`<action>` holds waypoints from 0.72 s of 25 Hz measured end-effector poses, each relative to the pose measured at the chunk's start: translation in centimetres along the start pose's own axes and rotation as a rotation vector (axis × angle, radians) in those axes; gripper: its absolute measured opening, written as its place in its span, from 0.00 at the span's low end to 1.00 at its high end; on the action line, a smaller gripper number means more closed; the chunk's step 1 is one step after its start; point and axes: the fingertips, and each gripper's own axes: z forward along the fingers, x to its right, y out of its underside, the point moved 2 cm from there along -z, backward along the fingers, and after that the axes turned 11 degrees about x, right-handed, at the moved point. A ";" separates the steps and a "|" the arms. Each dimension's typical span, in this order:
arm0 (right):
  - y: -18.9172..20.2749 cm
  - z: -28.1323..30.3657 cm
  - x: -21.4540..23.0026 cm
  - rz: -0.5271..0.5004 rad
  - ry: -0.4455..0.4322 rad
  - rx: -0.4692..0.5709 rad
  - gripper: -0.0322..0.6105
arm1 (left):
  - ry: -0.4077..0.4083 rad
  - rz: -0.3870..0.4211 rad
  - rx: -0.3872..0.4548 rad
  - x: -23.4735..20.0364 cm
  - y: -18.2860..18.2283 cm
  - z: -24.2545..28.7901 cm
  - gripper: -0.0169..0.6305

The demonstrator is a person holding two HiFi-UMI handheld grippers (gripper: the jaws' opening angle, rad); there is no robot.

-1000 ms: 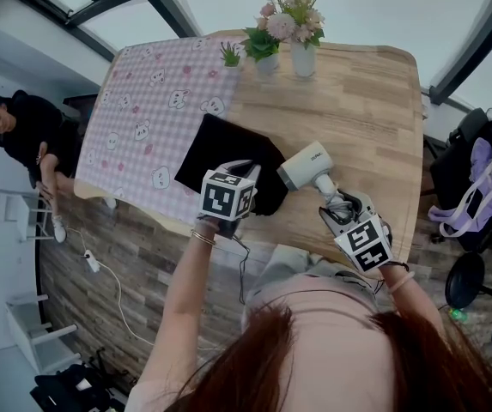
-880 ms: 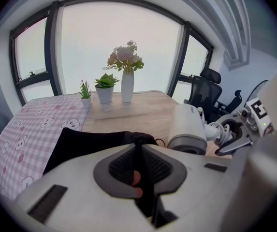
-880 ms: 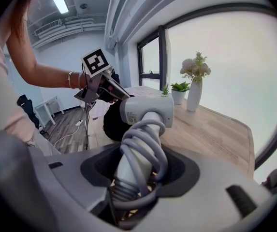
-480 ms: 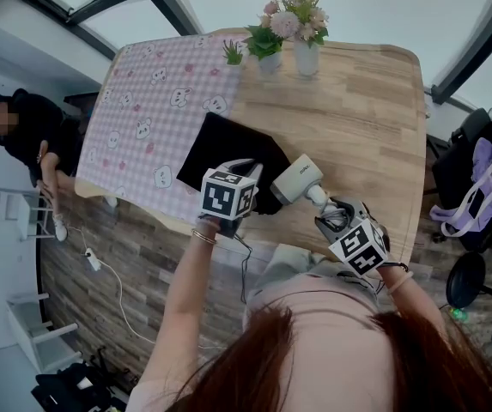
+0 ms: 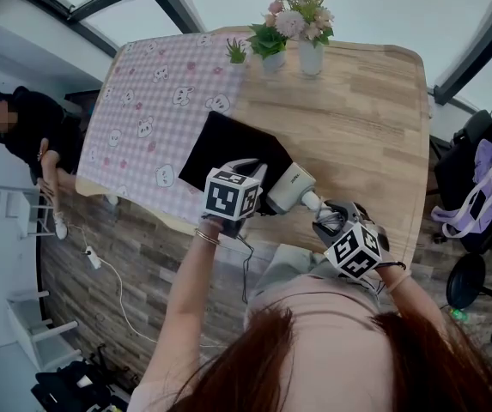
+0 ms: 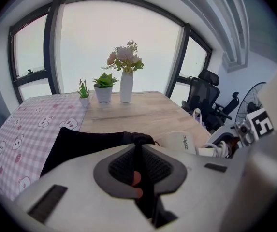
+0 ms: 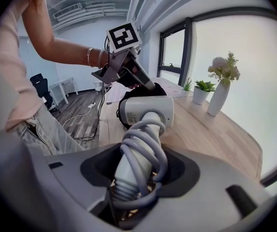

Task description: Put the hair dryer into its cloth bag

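Observation:
The black cloth bag (image 5: 228, 154) lies on the wooden table (image 5: 366, 118), partly over a pink checked cloth. My left gripper (image 5: 250, 174) is shut on the bag's near edge (image 6: 137, 140) and lifts it a little. In my right gripper (image 5: 324, 217) is the white hair dryer (image 5: 287, 187); the jaws are shut on its handle (image 7: 139, 158), around which the grey cord is wound. The dryer's head (image 7: 146, 111) points at the bag's lifted mouth (image 7: 139, 92) and sits right against it. I see the head beside the bag in the left gripper view (image 6: 182, 142).
A white vase of flowers (image 5: 311, 54) and two small potted plants (image 5: 270, 57) stand at the table's far edge. The pink checked cloth (image 5: 151, 114) covers the left end. A person (image 5: 31, 136) sits left of the table. A chair with a purple bag (image 5: 477, 191) is at right.
My right gripper has carried the hair dryer left and slightly down, and its head has come from the bare wood to the bag's mouth. The left gripper has kept still on the bag.

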 end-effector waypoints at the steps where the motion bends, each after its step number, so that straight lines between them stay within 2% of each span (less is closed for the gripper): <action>1: -0.1 0.1 0.0 -0.007 -0.002 -0.001 0.39 | 0.001 0.000 -0.001 0.0 0.0 0.0 0.09; 10: -0.6 0.6 -0.2 -0.096 -0.024 -0.016 0.39 | 0.021 0.001 -0.016 0.4 0.4 0.6 0.09; 18: -1.1 1.2 -0.2 -0.113 -0.056 -0.021 0.39 | 0.043 0.031 -0.032 1.2 0.5 0.9 0.09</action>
